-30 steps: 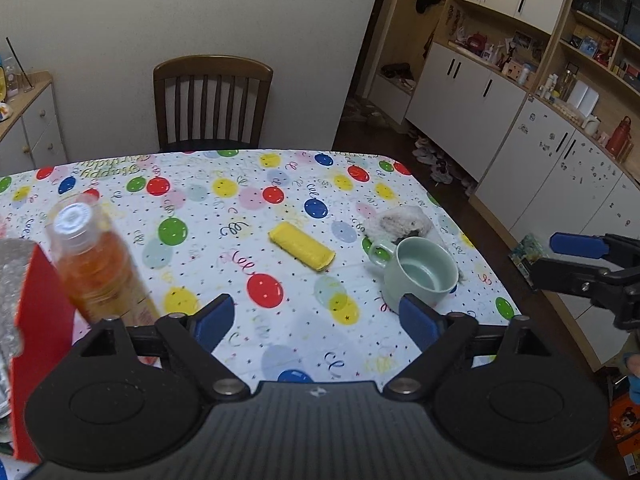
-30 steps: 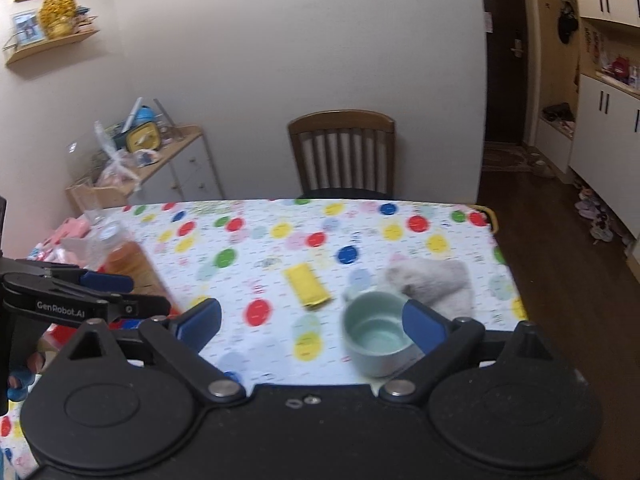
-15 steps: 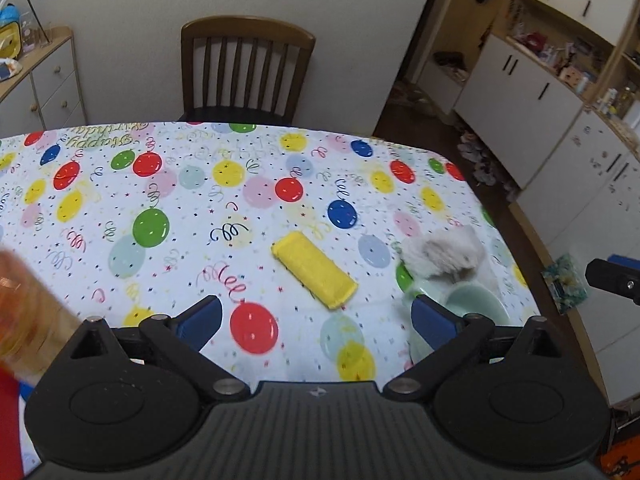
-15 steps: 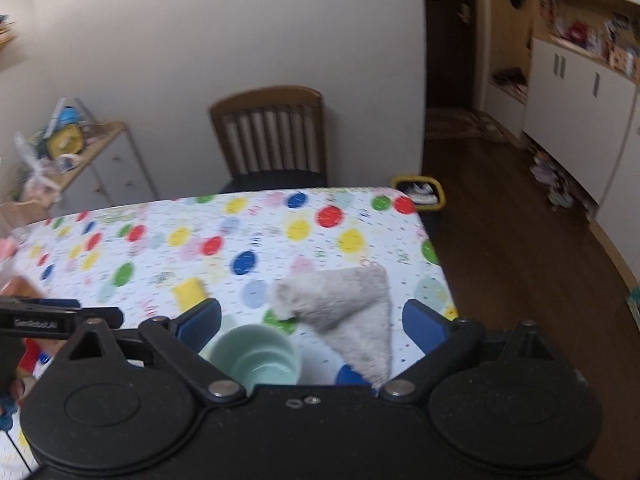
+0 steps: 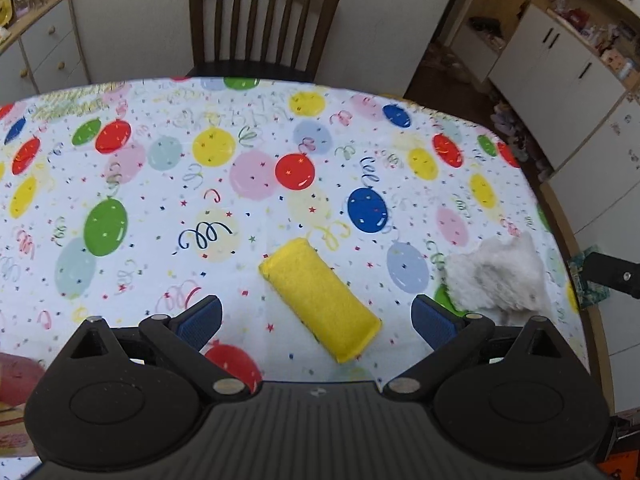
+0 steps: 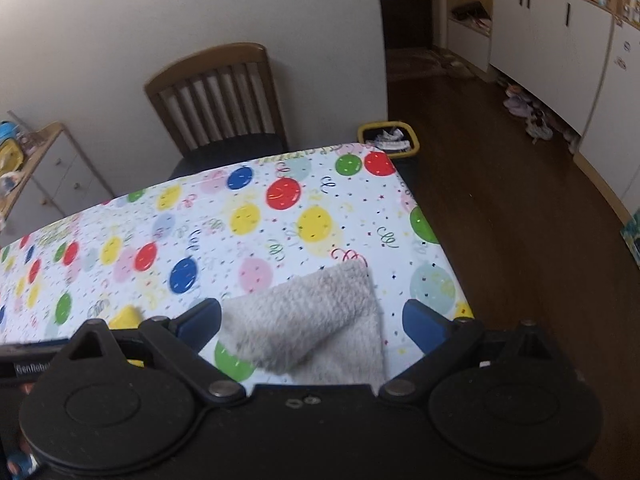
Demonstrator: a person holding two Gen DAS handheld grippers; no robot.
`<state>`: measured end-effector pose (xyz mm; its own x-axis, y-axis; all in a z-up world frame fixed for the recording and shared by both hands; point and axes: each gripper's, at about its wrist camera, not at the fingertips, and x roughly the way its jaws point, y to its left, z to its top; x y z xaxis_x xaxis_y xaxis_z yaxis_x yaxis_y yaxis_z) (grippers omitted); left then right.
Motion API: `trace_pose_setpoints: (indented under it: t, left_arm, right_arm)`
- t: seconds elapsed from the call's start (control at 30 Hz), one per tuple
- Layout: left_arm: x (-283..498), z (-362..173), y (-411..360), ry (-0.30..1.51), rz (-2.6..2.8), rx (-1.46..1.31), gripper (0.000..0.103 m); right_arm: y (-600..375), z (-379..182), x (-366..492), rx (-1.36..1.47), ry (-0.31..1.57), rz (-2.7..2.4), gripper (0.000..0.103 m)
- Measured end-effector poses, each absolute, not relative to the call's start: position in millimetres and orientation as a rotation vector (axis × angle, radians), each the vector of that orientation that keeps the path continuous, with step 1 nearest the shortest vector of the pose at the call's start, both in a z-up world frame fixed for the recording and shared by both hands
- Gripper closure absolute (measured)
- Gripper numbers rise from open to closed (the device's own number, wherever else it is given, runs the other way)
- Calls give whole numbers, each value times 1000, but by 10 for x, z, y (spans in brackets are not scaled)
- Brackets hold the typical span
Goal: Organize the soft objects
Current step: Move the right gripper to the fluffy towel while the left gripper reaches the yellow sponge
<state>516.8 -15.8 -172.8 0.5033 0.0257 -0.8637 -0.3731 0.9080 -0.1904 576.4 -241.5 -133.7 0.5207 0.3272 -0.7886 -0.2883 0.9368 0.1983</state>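
A yellow sponge-like pad [image 5: 319,299] lies flat on the balloon-print tablecloth [image 5: 160,200], between the fingers of my open, empty left gripper [image 5: 316,318]. A fluffy white folded cloth [image 5: 498,278] lies near the table's right edge. In the right wrist view the same cloth [image 6: 316,320] sits between the fingers of my open, empty right gripper [image 6: 312,322], just above it. A corner of the yellow pad [image 6: 126,316] shows at left. Part of the right gripper [image 5: 612,274] shows at the right in the left wrist view.
A wooden chair [image 5: 264,20] stands at the table's far side. The table's right edge [image 6: 440,248] drops to a wood floor. A yellow-rimmed bin [image 6: 388,140] sits by the far corner. White cabinets [image 6: 560,40] line the right wall. A side dresser [image 5: 36,48] stands at left.
Both grippers moved forward and down over the table. The yellow pad now sits between the left fingers, the white cloth between the right fingers. The cup and bottle left view.
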Motion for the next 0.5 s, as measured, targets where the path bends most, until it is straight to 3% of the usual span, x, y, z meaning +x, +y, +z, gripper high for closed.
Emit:
trace_pose_setpoints:
  t: [0.5]
  left_arm:
    - [5503,-2097,-238,1056,334,-290,2]
  right_arm:
    - [-2076,-1779,6138,2,1040,309,7]
